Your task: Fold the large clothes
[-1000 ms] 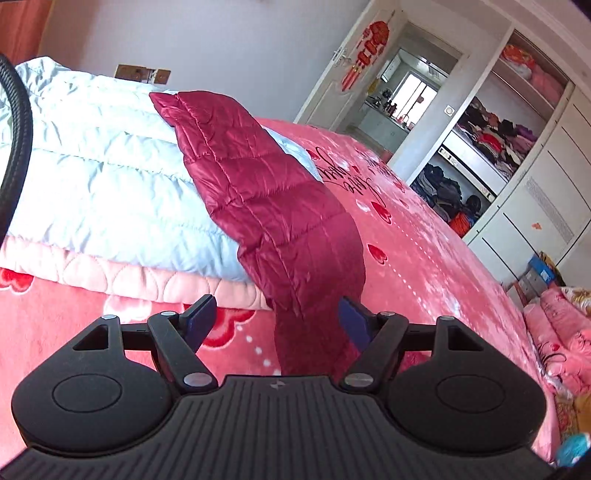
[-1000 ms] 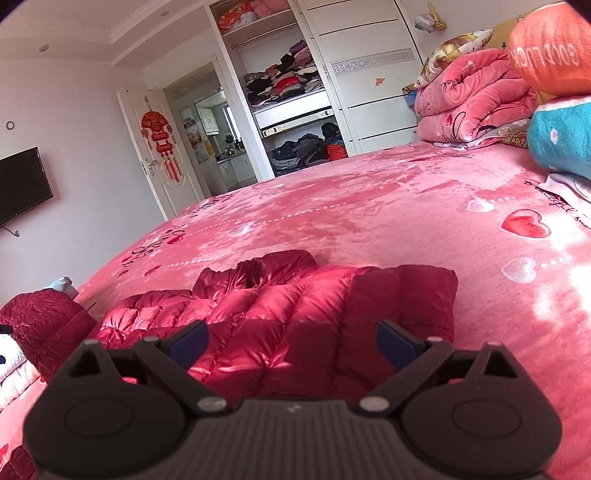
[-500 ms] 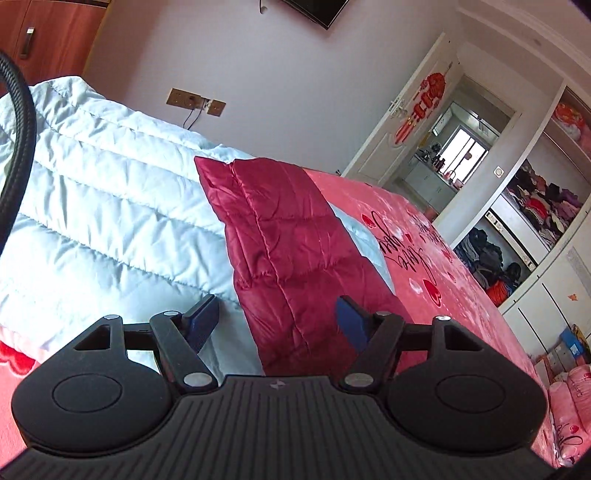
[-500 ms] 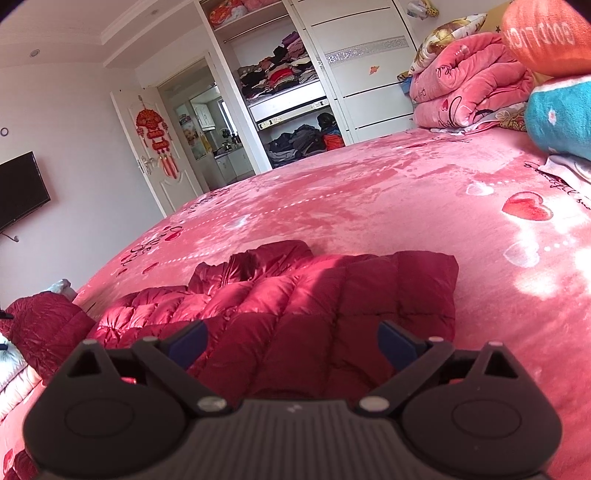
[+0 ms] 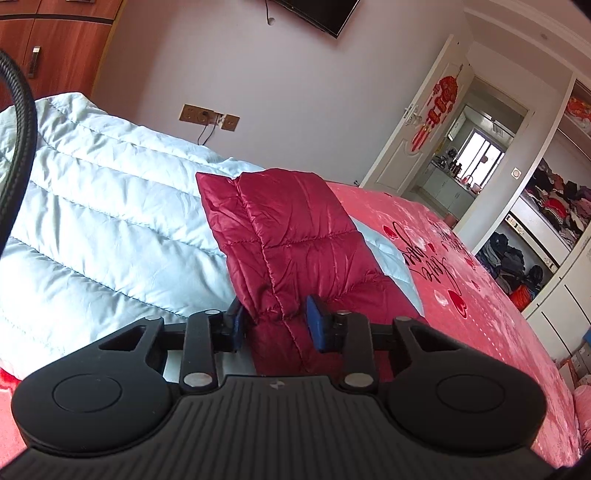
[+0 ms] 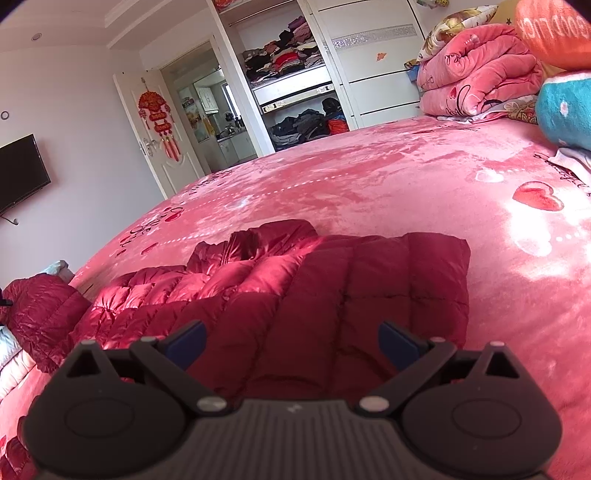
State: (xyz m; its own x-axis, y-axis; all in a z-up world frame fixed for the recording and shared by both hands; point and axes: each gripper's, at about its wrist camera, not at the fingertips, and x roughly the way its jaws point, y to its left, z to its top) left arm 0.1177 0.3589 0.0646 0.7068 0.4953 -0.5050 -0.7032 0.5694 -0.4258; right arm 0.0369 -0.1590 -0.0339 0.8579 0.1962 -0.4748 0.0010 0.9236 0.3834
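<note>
The left hand-held gripper (image 5: pixel 275 325) is clamped on a sleeve of the glossy quilted crimson down jacket (image 5: pixel 295 236). The sleeve lies across a pale blue channel-stitched duvet (image 5: pixel 92 229). The right hand-held gripper (image 6: pixel 293 341) is spread apart above the jacket's body, which lies on the pink plush bed (image 6: pixel 369 184) printed with hearts.

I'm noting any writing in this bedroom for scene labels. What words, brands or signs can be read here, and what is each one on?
"GOODLUCK", seen upside down: orange cushion, top right.
Black cursive beside the hearts: pink bedspread; seems to include "love", otherwise illegible.
Black script: folded pink blanket; too small to read.
Gold characters: red door hanging; too blurred to read.
Small mark: left claw body; a logo, not text.
</note>
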